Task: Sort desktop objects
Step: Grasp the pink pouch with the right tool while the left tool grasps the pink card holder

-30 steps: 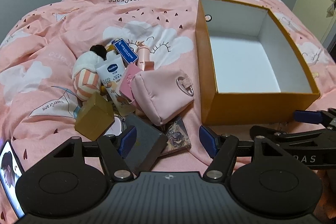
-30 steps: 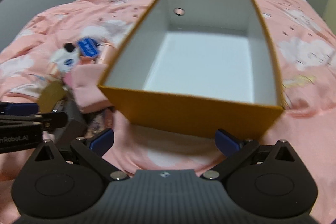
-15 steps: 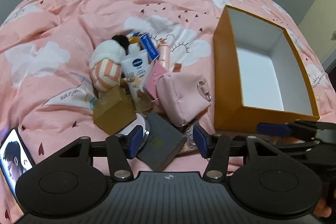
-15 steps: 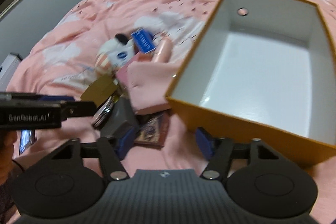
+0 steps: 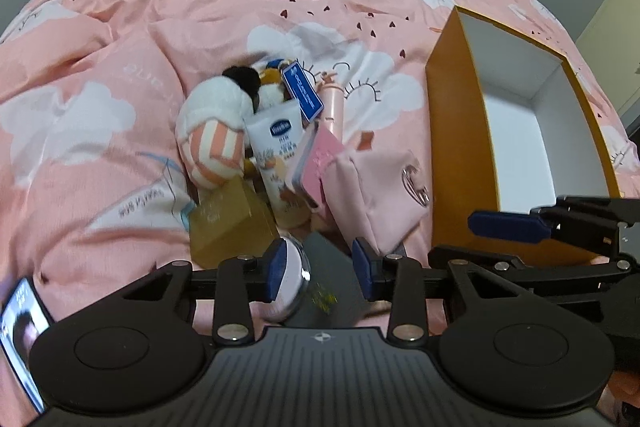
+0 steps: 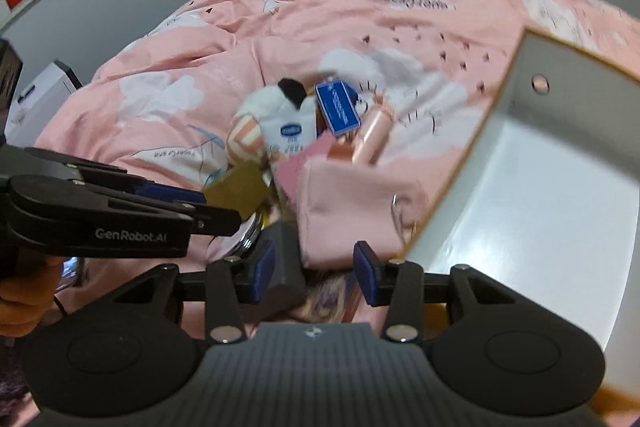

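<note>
Honestly, nothing is sorted yet as far as I can judge: the orange box (image 5: 452, 155) stands to the right of the heap with its white inside bare, at least the part I can see, and every object lies outside it on the pink duvet (image 5: 120, 75). So the whole job is left.

My left gripper (image 5: 320, 269) is spread wide and holds nothing; its pads sit low over the near edge of the pile, above a dark grey flat case (image 5: 328, 279) and a round silver compact (image 5: 294, 277). My right gripper (image 6: 314, 273) is spread wide and empty too, hovering over that same dark case (image 6: 286, 263) and a printed card (image 6: 332, 297) beneath it, right beside the box's near corner.

The pile itself is tight: a gold box (image 5: 230, 223), a striped plush toy (image 5: 214, 131), a white lotion tube (image 5: 278, 151), a blue tag (image 5: 303, 91), a pink bottle (image 5: 333, 107), a pink booklet (image 5: 318, 163) and a pink pouch (image 5: 376, 195) that leans close to the orange wall, though I cannot tell whether it touches. A phone (image 5: 20, 339) lies apart at the far left
</note>
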Tool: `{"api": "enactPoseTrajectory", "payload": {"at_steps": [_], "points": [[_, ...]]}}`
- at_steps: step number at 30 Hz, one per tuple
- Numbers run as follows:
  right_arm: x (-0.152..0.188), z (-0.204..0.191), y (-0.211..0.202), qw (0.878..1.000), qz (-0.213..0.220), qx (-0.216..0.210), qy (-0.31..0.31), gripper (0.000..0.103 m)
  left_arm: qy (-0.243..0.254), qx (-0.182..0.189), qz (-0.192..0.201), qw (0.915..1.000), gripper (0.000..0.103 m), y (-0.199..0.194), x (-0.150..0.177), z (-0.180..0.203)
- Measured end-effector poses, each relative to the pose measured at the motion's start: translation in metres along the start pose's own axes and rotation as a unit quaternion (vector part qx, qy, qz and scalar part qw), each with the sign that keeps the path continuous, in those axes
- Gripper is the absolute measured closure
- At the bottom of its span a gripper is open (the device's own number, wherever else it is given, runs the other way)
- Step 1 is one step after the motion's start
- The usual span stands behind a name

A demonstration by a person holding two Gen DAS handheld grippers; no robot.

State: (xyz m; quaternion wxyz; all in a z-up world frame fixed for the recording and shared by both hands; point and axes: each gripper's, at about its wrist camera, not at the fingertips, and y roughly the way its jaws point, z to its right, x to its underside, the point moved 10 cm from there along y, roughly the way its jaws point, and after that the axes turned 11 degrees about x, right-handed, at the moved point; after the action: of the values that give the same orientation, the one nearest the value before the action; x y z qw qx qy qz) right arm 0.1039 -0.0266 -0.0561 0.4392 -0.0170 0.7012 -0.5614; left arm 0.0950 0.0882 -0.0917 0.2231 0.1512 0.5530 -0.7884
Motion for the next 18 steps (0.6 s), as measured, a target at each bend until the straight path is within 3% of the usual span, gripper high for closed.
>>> {"api": "enactPoseTrajectory", "payload": {"at_steps": [9,18], "points": [[-0.021,-0.02,0.038,0.998,-0.004,0.01,-0.057,0.062,-0.007,0.022,0.001,0.9997,0.065,0.029,-0.029,-0.018],[-0.018,-0.028,0.073,0.994,-0.014,0.043,-0.097,0.064,-0.025,0.05,-0.015,0.9983,0.065,0.062,-0.035,-0.032]]}}
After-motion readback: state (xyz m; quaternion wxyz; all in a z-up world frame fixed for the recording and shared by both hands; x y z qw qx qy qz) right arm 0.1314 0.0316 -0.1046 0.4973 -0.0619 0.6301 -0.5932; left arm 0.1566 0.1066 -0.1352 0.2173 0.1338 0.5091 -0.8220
